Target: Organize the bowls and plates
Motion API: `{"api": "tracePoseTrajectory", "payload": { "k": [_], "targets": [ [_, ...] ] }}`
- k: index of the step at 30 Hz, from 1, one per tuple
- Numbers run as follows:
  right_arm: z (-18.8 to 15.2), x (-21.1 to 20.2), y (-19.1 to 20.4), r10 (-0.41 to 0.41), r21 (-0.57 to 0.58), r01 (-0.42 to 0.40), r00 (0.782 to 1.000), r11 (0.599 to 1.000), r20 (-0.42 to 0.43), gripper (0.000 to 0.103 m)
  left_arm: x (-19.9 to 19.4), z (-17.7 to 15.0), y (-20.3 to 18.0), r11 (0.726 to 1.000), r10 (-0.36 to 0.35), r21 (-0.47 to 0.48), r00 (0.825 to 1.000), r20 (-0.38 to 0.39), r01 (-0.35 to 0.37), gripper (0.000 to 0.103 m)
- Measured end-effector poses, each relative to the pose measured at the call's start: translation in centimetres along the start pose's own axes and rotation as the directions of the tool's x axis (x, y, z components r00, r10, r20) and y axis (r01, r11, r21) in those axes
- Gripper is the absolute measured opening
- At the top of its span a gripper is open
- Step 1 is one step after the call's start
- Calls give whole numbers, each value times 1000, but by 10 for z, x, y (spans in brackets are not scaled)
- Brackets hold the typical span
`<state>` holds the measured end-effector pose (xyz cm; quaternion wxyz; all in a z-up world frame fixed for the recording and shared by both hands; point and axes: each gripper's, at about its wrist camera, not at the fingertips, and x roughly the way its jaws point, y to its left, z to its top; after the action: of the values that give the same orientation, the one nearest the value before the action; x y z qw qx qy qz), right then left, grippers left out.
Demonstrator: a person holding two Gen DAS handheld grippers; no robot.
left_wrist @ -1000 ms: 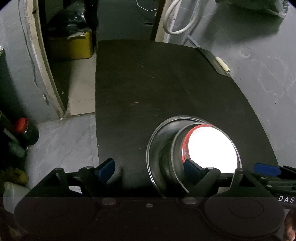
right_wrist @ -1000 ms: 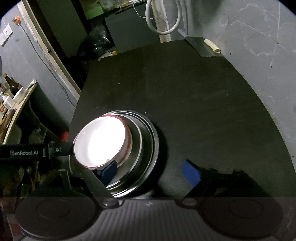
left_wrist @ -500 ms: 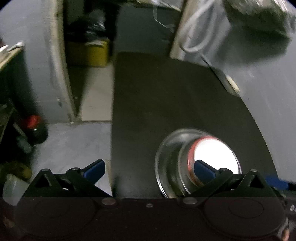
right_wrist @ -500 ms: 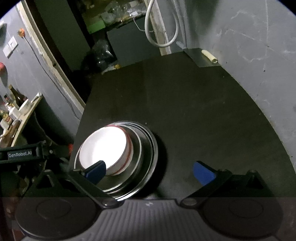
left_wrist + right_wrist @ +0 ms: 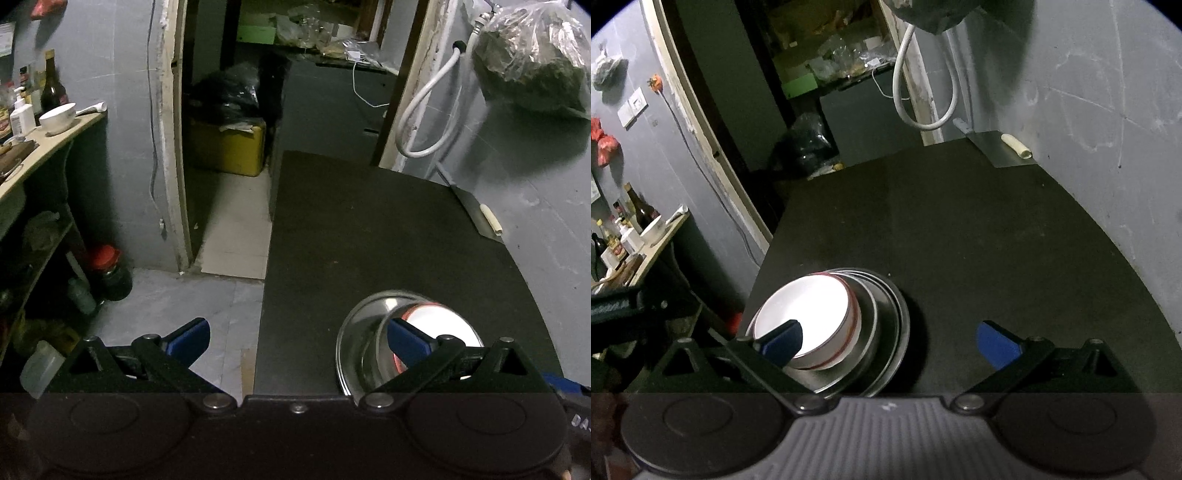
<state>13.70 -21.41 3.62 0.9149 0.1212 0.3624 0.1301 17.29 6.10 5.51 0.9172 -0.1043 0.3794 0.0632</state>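
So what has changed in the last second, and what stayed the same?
Both grippers pulled back from the stack. The right gripper opened wider and let go of the white bowl; the left gripper opened wider and drew away to the left. The bowl, steel bowl and steel plate stayed nested on the black table.

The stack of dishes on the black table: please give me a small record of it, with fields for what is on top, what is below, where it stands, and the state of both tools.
top: white bowl with red rim line
below: metal plates, nested
place: near edge of black table
left tool: open, empty
right tool: open, empty
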Motion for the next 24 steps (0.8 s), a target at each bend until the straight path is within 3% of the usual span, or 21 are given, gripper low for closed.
{"api": "tracePoseTrajectory", "payload": {
  "k": [9,16,24],
  "targets": [
    [-4,-10,2,-58,12,58,998,998,21,103,-16,2,0,999,3,32,998,59,-5,102],
    [-11,-28,20,-130,16,129,989,991,70,103,-31,-8,16,996,-65,69,994,83,60,102],
    [-43,-75,57,-228,43,224,967,974,111,103,-53,-30,44,981,-176,96,980,92,167,102]
  ]
}}
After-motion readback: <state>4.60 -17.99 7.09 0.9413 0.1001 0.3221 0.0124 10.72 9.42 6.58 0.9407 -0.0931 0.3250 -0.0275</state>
